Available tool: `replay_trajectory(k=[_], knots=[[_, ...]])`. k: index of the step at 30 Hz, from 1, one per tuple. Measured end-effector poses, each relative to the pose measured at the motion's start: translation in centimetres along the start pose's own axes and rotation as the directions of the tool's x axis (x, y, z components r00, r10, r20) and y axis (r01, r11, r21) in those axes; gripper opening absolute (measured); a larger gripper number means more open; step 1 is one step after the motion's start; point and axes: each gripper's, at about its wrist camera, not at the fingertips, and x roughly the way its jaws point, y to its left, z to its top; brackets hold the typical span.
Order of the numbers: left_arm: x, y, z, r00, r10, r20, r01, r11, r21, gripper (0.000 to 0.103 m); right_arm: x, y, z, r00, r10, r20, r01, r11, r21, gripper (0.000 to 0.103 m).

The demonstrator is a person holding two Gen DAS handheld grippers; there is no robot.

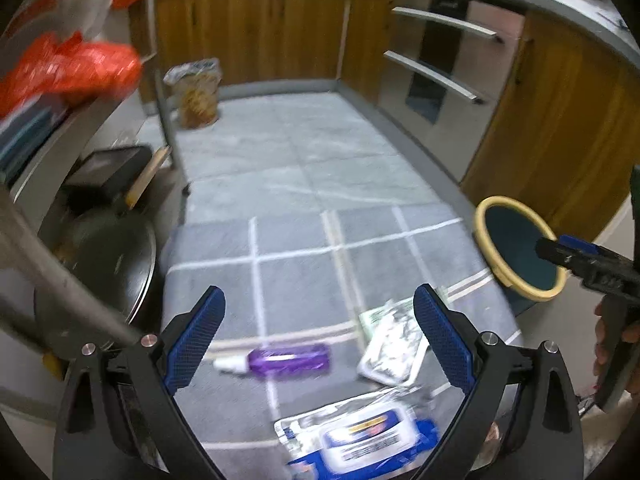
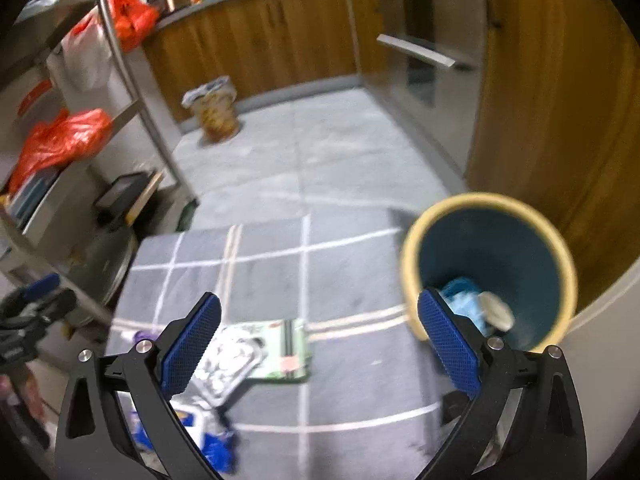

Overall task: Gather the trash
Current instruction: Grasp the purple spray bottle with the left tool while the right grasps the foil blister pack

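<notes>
Meanwhile, on the kitchen floor, both of my grippers hang released over a grey checked rug [image 1: 304,280] strewn with litter. My left gripper [image 1: 320,344] has its jaws spread wide and grasps nothing; my right gripper [image 2: 320,348] is just as wide apart and just as empty.

Between the left fingers and a little beyond them lies a purple bottle [image 1: 288,360], on its side, its long axis running across my line of approach, white cap toward the rug's left edge. Just right of it rests a crumpled foil tray [image 1: 390,354], and near the rug's front edge, closest to the left gripper, a blue and white wipes packet [image 1: 360,440]. From the right wrist view the foil tray [image 2: 224,364] overlaps a green printed packet [image 2: 280,352] lying flat beside it.

Off the rug's right edge stands the bin [image 2: 490,208], blue with a pale rim, already holding some blue crumpled waste [image 2: 464,304] and a pale scrap.

By my judgement the left hand is nearer the bottle, which lies crosswise to the fingers and so suits a straight descent; the right hand sits nearer the bin. Motion blur softens both views, so finer detail of the litter escapes me.
</notes>
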Motion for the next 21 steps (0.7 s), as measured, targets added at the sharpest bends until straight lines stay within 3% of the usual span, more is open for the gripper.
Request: replay_trajectory(k=[4, 11, 16, 21], knots=[[1.2, 1.7, -1.3, 0.997, 0.058, -0.051, -0.057, 0.998, 0.024, 0.094, 2.3, 1.6, -0.2, 0.998, 0.032, -0.049, -0.030, 0.998, 0.049, 0.098], [4.0, 4.0, -3.8, 0.985, 0.109, -0.133, -0.105, 0.994, 0.031, 0.094, 6.1, 3.1, -1.4, 0.984, -0.029, -0.178, 0.043, 0.996, 0.073, 0.098], [6.2, 4.1, -5.1, 0.978, 0.093, -0.187, -0.090, 0.996, 0.026, 0.093, 7.0, 3.3, -2.0, 0.976, -0.039, -0.216, 0.059, 0.994, 0.089, 0.098], [8.1, 3.4, -5.6, 0.969, 0.067, -0.238, -0.049, 0.995, 0.081, 0.093, 6.8, 2.4, -1.8, 0.975, -0.058, -0.216, 0.080, 0.993, 0.092, 0.098]])
